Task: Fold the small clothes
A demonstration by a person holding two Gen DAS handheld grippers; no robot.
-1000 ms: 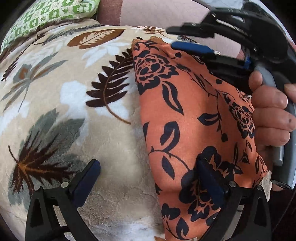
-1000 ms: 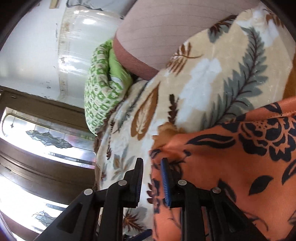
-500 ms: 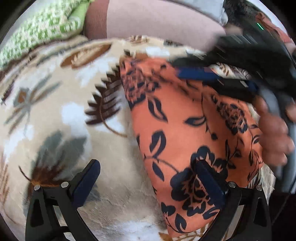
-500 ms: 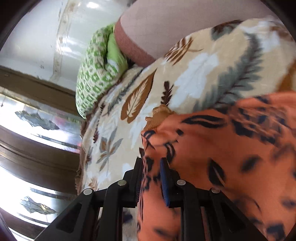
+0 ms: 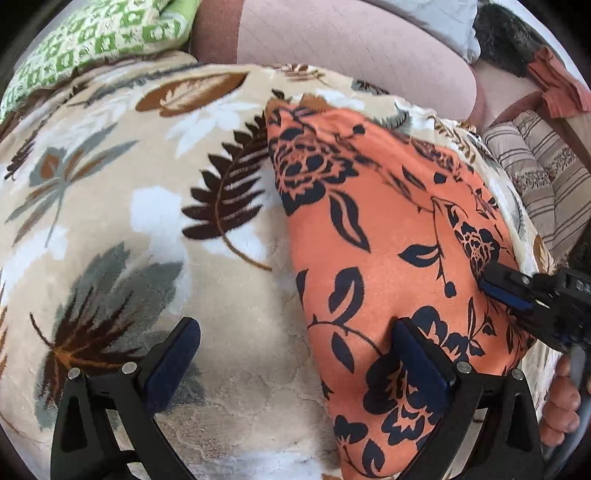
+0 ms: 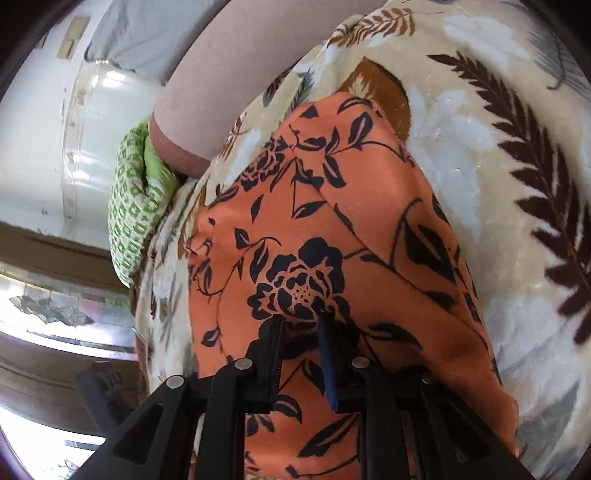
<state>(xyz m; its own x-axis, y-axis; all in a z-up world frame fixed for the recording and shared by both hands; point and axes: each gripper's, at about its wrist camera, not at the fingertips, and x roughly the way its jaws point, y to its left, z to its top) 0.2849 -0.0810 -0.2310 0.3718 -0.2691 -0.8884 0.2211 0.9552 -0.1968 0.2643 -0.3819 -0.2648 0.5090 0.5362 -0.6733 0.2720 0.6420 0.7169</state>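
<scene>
An orange garment (image 5: 369, 240) with dark navy flowers lies folded on a leaf-print blanket (image 5: 147, 221). My left gripper (image 5: 295, 354) stands wide open. Its right finger (image 5: 417, 354) rests on the garment's near part and its left finger is over bare blanket. My right gripper (image 5: 495, 286) reaches in from the right, at the garment's right edge, with a person's hand (image 5: 561, 406) behind it. In the right wrist view the right gripper (image 6: 300, 332) has its jaws nearly together, pinching the garment (image 6: 332, 240) at a dark flower.
A green patterned pillow (image 5: 92, 33) and a pink cushion (image 5: 351, 48) lie along the blanket's far edge. Striped fabric (image 5: 535, 177) is piled at the right. The right wrist view shows a white wall and a wooden-framed window (image 6: 55, 314) past the bed's edge.
My right gripper has travelled from the garment's far corner along its edge to the near right side. The garment's right part now lies spread and uncovered. My left gripper has stayed put.
</scene>
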